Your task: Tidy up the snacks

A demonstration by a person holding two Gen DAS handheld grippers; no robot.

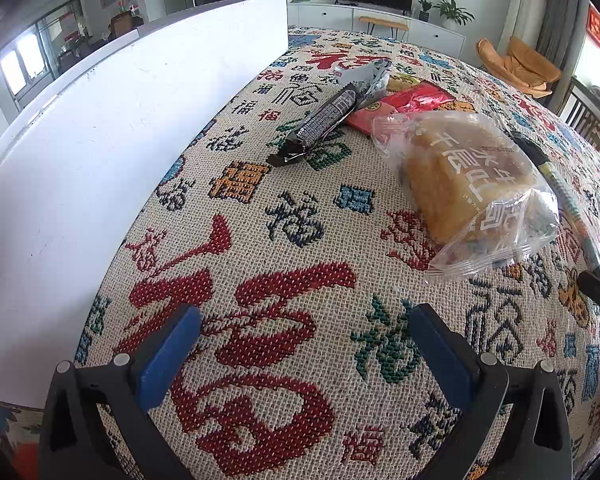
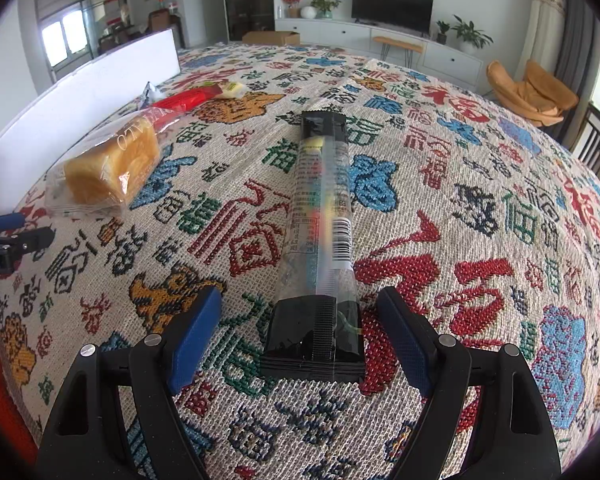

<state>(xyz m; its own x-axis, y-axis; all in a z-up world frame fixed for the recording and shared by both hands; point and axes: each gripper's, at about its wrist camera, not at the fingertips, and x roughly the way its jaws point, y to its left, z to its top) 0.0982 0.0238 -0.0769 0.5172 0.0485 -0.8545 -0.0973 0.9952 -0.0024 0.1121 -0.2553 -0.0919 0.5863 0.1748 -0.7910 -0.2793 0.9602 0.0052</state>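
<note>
Left wrist view. Nearest the lens, the left tool (image 1: 300,344): blue pads (image 1: 168,356) spread wide, nothing between them, hovering over bare woven cloth (image 1: 260,280) on the tabletop. Released, likely waiting its turn rather than reaching. Further off and to the right, a bagged bread loaf (image 1: 464,184) lying flat in clear wrap, its crimped end nearest. Beyond it, a dark snack bar (image 1: 320,120) angled away, its far end by a grey-white packet (image 1: 370,76), with a red packet (image 1: 408,106) just beside. Loose cluster, apparently not yet sorted. Along the left, a white board (image 1: 120,120) standing on edge, fencing that side of the tabletop. At the right edge, a long striped stick pack (image 1: 560,188), partly hidden behind the loaf's bag.

Right wrist view. Nearest the lens, the right tool (image 2: 300,328): pads parted wide, straddling the black crimped end of the long clear stick pack (image 2: 324,208), not pressing on it. Released, but lined up along the pack's length, seemingly placed for a pinch across its narrow width. Pack flat on the cloth, pointing straight away. Bread loaf (image 2: 112,168) well off to the left near the board (image 2: 80,96), red packet (image 2: 184,100) behind it. Left tool (image 2: 8,236) poking in at the left edge.
</note>
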